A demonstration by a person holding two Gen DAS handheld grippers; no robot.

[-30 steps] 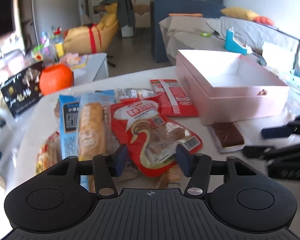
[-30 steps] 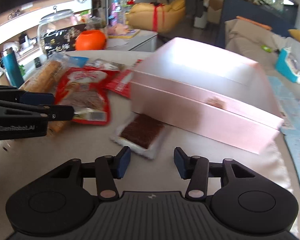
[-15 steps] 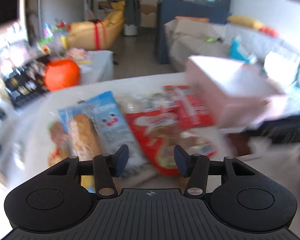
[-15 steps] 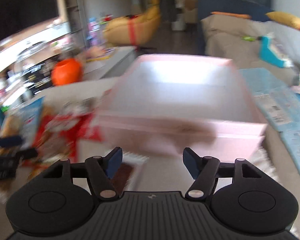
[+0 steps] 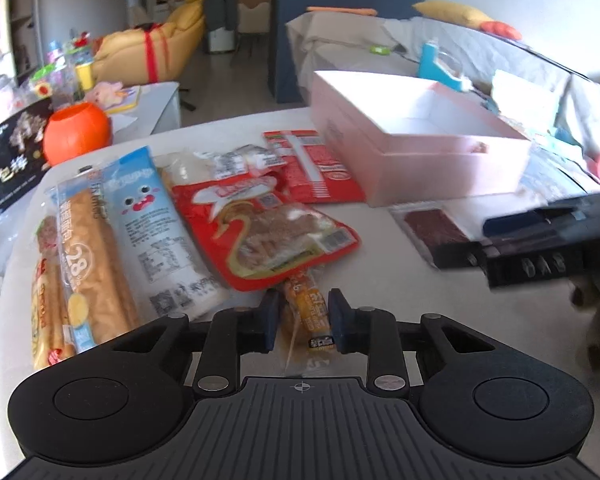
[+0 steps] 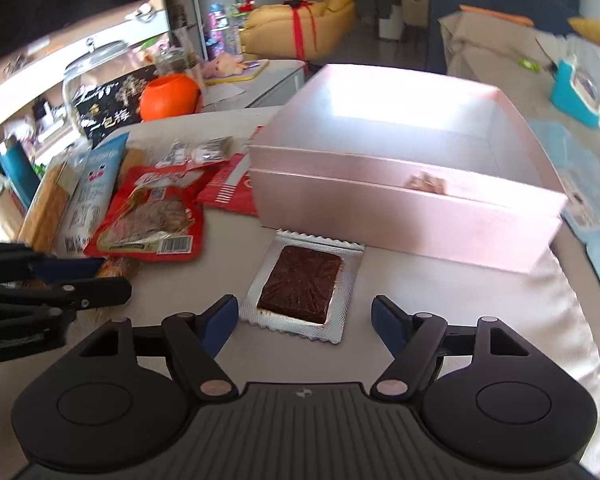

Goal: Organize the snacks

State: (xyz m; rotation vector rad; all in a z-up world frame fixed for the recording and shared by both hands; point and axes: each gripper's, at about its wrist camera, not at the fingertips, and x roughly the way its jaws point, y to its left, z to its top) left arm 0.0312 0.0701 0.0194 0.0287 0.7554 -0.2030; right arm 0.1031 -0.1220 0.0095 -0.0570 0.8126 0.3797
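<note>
Left wrist view: the left gripper (image 5: 303, 322), low in the frame's centre, had just been closing its jaws around a small orange sausage packet (image 5: 306, 312) on the white table (image 5: 380, 280); the pads looked pressed against it. The open pink box (image 5: 416, 168) sat at upper right.

Right wrist view: the right gripper (image 6: 305, 322) had just been opening, its jaws spread either side of a brown bar in silver wrapping (image 6: 302, 290) without touching it, just below the box at frame centre.

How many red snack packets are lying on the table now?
2. The big red pouch lies in the middle of the table, beside the blue bread bag. The flat red packet lies behind it, against the pink box. Others may be hidden underneath.
</note>
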